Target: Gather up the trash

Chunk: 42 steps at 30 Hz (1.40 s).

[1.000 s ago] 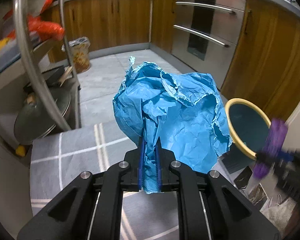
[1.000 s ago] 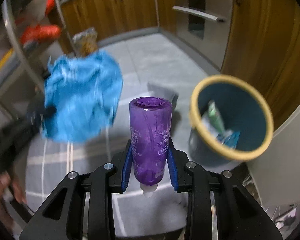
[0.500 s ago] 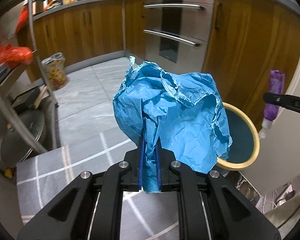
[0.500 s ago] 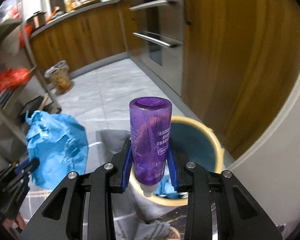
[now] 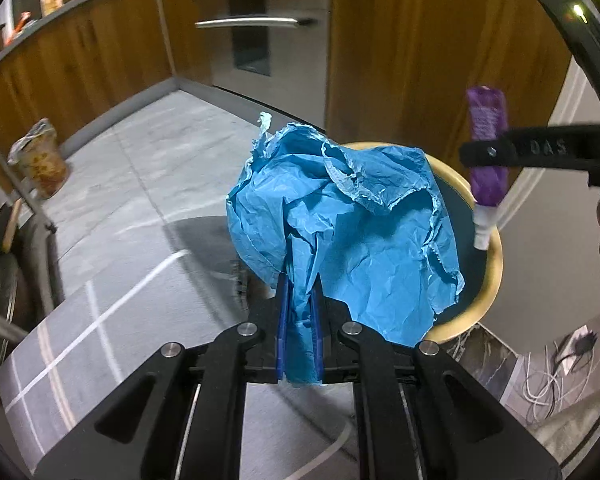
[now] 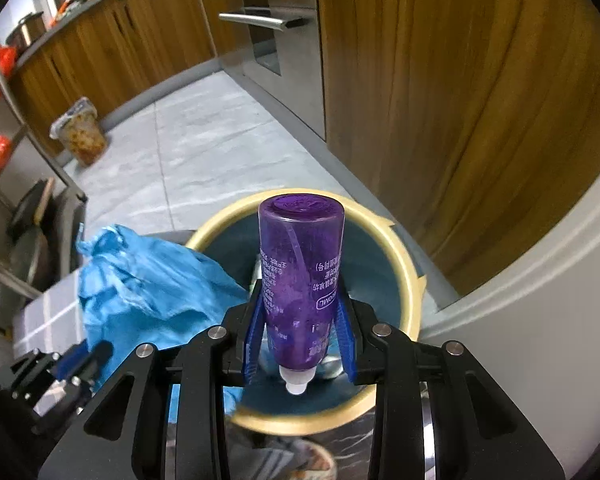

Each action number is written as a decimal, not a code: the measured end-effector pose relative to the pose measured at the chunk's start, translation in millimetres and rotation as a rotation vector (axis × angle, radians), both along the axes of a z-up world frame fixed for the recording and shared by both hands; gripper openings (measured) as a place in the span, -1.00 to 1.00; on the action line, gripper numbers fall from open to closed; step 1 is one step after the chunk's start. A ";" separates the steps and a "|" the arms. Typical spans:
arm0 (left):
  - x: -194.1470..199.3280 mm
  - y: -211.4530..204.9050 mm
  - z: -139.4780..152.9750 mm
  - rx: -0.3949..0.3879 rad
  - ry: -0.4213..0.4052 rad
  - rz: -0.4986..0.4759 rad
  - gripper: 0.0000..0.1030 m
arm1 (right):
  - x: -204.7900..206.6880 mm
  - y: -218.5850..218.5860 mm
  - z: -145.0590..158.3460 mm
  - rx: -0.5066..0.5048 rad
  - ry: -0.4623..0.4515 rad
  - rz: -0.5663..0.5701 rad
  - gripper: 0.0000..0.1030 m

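Observation:
My left gripper (image 5: 299, 308) is shut on a crumpled blue paper (image 5: 352, 224), held above the near left rim of the bin (image 5: 490, 276), a dark blue bucket with a yellow rim. My right gripper (image 6: 300, 320) is shut on a purple plastic bottle (image 6: 300, 272), cap down, held over the bin's opening (image 6: 408, 280). The bottle also shows in the left wrist view (image 5: 487, 160), in the right gripper's fingers (image 5: 532, 152) above the bin's far side. The blue paper shows in the right wrist view (image 6: 148, 292) at the bin's left rim. Some trash lies in the bin, mostly hidden.
Wooden cabinets (image 6: 440, 100) and a steel oven (image 5: 252, 32) stand behind the bin. A cup-like container (image 5: 40, 160) sits on the grey tiled floor at left. A metal rack (image 6: 28, 184) with pans is at the far left. White cables (image 5: 552, 376) lie at lower right.
Both grippers have moved toward the bin. The bottle now hangs over the bin's opening and the blue paper has reached the bin's left rim. Both grips are unchanged.

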<state>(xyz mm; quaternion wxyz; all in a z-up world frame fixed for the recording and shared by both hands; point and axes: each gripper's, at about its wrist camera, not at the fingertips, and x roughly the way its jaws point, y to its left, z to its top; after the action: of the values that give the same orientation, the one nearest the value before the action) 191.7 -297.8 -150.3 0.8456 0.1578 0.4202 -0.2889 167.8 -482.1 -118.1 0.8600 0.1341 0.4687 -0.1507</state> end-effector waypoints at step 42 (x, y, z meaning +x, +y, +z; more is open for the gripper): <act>-136.2 110.5 127.2 -0.201 -0.220 0.094 0.89 | -156.0 73.6 103.8 -0.019 -0.280 0.031 0.76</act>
<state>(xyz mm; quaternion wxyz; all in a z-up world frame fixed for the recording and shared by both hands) 55.5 -187.2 -23.1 0.9106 0.0834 0.3010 -0.2707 11.7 -408.5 -14.2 0.9205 0.1384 0.3445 -0.1215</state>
